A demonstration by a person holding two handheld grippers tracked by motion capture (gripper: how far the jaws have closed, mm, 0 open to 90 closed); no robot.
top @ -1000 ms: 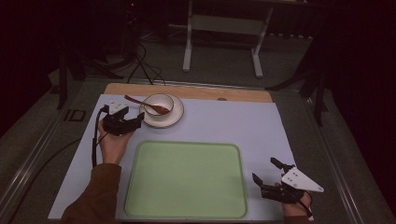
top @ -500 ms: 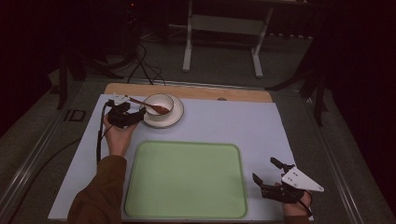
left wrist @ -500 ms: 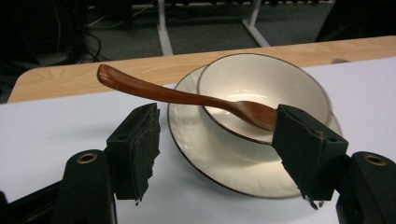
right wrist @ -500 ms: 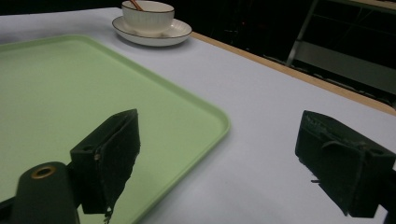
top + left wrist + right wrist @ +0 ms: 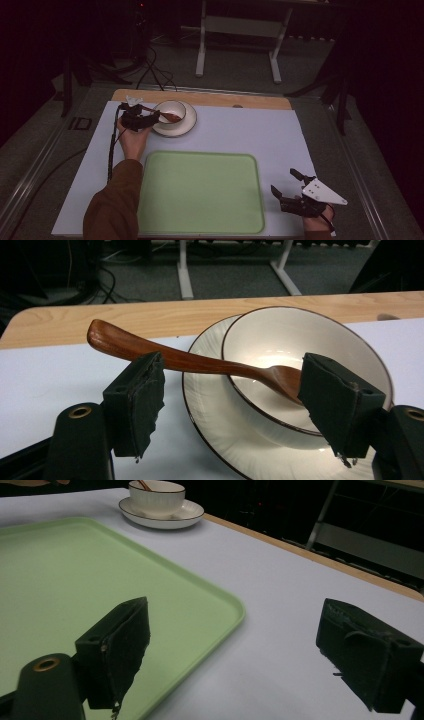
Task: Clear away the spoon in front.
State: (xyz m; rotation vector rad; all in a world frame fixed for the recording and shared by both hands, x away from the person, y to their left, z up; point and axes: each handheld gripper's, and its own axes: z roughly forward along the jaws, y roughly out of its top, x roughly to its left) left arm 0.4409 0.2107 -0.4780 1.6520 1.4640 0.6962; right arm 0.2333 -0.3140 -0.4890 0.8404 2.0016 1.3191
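- Two grippers are at work, and the left gripper (image 5: 150, 119) is the one at the spoon (image 5: 195, 361); the right gripper (image 5: 290, 192) rests well apart, at the near right corner of the desk (image 5: 240, 130), beside the green tray (image 5: 200, 192).
- Left gripper: jaws spread wide, having just been opening, with the wooden spoon between them and no pad pressing on it.
- Right gripper: released too, jaws apart over the tray's corner and bare desk, holding nothing.
- Spoon's place: its scoop lies inside the white bowl (image 5: 320, 340), which sits on a saucer (image 5: 220, 415) at the far left of the desk; the handle leans on the bowl's rim and sticks out past the saucer.
- Key relation: seen from the left gripper view, the spoon's long axis runs crosswise, from one jaw to the other, rather than across the gap.
- Judgement: closing now would meet the spoon end to end, so the hand likely needs to turn or shift to pinch the handle.
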